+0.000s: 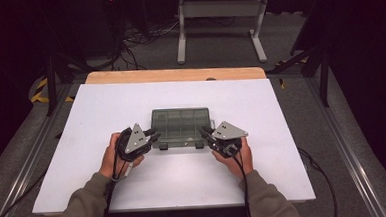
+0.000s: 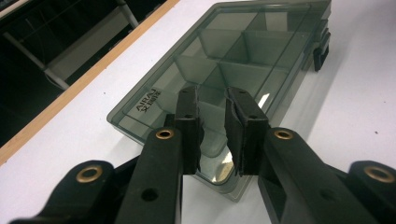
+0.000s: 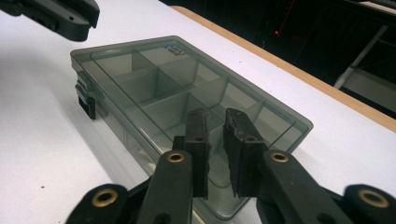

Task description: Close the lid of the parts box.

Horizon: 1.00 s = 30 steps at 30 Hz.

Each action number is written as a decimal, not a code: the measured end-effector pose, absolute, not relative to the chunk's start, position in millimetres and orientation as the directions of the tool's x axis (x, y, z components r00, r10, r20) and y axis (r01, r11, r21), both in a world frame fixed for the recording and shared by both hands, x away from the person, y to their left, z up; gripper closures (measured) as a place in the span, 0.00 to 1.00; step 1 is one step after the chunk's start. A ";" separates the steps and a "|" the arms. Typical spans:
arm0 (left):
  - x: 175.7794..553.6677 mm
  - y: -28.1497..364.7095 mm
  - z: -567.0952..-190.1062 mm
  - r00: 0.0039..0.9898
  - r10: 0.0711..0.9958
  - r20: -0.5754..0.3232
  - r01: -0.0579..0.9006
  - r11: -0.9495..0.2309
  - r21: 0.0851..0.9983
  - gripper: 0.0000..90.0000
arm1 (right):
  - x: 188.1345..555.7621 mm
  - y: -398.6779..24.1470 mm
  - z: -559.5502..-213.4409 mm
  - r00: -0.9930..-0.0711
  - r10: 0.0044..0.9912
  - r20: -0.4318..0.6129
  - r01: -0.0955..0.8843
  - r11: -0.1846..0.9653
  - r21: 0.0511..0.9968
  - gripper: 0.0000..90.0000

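The left claw (image 1: pixel 152 136) and right claw (image 1: pixel 206 135) were each released, jaws slightly apart with nothing between them, flanking the closed compartment box (image 1: pixel 181 127) at mid-frame on the white counter (image 1: pixel 106 108), each poised over a short end.

Box (image 2: pixel 224 60): smoky translucent plastic, glossy;
Bench (image 1: pixel 263 155): matt white top, wooden far edge;
Tool pads (image 2: pixel 243 135): perhaps rubber, matt black

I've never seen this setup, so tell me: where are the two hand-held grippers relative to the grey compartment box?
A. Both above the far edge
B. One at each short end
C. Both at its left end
B: in the high view the left gripper sits at one short end of the compartment box and the right gripper at the other.
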<state>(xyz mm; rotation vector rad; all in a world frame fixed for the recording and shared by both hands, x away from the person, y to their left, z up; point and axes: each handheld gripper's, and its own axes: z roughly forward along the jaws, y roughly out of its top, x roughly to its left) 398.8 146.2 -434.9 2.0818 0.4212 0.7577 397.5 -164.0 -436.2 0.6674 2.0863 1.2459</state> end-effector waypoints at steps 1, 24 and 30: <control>398.5 145.7 -435.1 0.762 0.540 0.358 0.021 -0.572 0.820 0.83 | 397.1 -164.5 -435.6 -0.685 0.687 -0.244 0.109 0.427 0.897 0.87; 390.6 149.1 -428.7 0.764 0.535 0.359 -0.017 -0.541 0.841 0.74 | 394.4 -165.0 -430.2 -0.679 0.693 -0.241 0.095 0.409 0.907 0.72; 389.6 147.3 -428.9 0.766 0.530 0.364 -0.021 -0.544 0.839 0.68 | 394.2 -166.1 -430.0 -0.681 0.693 -0.237 0.093 0.403 0.910 0.65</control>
